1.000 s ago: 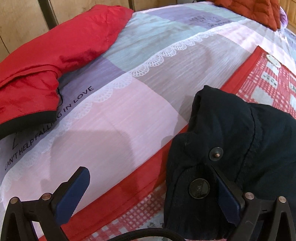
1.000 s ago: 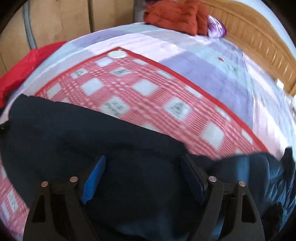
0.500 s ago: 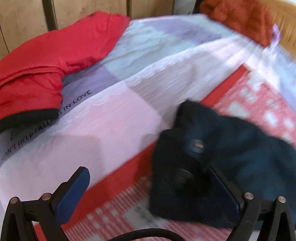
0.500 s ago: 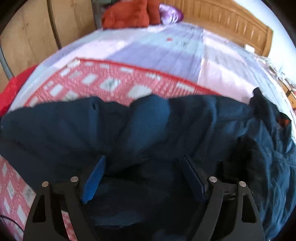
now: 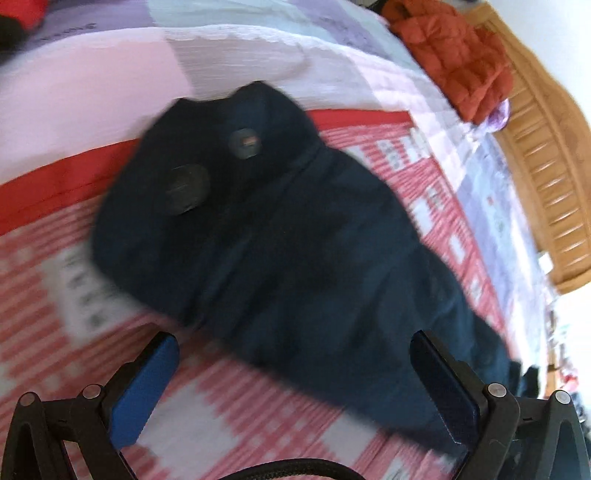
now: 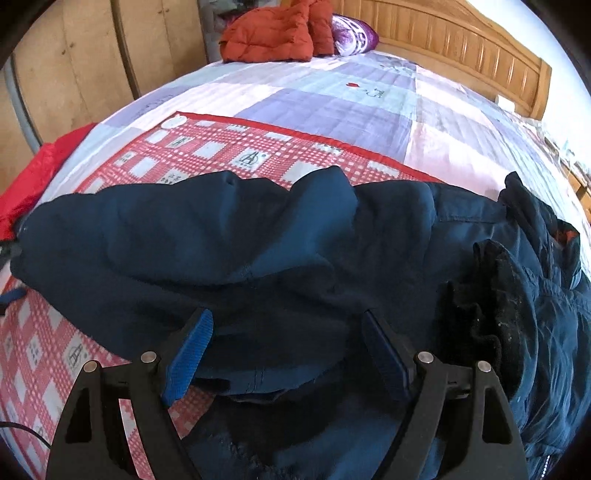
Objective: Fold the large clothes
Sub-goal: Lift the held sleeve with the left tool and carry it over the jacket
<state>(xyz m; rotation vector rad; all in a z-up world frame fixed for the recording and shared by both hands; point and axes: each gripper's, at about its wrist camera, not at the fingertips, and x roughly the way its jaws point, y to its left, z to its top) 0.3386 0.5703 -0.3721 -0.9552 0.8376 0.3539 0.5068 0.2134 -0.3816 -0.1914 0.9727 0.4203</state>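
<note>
A dark navy jacket (image 5: 295,240) lies on a red-and-white checked mat (image 5: 51,266) spread over the bed. In the left wrist view, which is blurred, one end of it with two round dark buttons points up-left. My left gripper (image 5: 295,354) hovers open over the jacket's near edge, nothing pinched between its blue pads. In the right wrist view the navy jacket (image 6: 258,251) stretches across the picture, its bunched dark lining at the right. My right gripper (image 6: 288,339) stands open just above the folds, its blue pads (image 6: 188,354) apart from the cloth.
An orange-red quilted jacket (image 6: 269,37) and a purple pillow (image 6: 354,33) lie by the wooden headboard (image 6: 461,48). A bright red garment (image 6: 33,177) hangs at the bed's left edge next to wooden cupboard doors (image 6: 74,70). Pastel patchwork bedding (image 6: 369,99) lies beyond the mat.
The left gripper has let go of the jacket's buttoned end, pulled back and rolled; that end now lies on the mat. The right view swung right, bringing the jacket's bunched lining into view.
</note>
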